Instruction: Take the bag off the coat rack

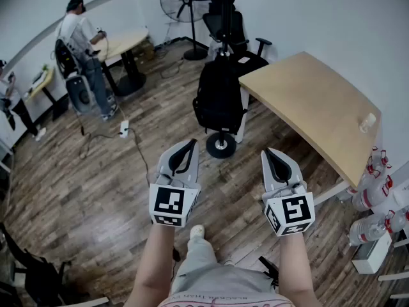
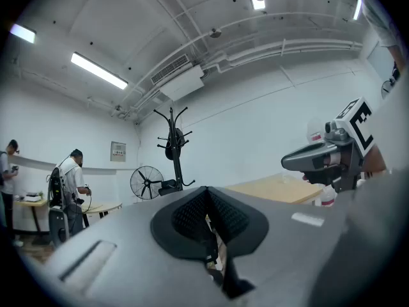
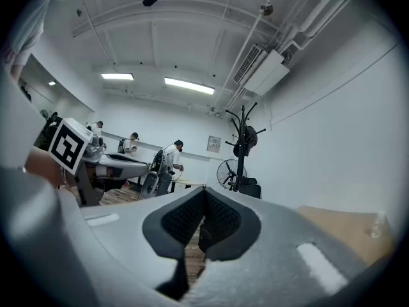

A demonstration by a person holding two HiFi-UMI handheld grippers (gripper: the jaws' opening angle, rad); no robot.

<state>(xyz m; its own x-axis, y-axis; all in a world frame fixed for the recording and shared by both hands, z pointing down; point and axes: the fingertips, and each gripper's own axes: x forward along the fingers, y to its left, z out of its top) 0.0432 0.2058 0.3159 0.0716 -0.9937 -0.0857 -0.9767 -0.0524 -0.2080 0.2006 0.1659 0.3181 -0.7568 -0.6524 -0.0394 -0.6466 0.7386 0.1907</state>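
Both left gripper (image 1: 189,144) and right gripper (image 1: 269,153) are closed, empty, well short of the bag (image 1: 220,99), seemingly on the coat rack (image 1: 222,147).

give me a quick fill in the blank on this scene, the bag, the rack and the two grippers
1. The bag hanging on the coat rack is ____ in colour.
2. The left gripper and the right gripper both have their jaws ____.
3. The bag is held by ____ gripper.
4. Just right of the coat rack in the head view stands a wooden ____.
Missing words: black; shut; neither; table
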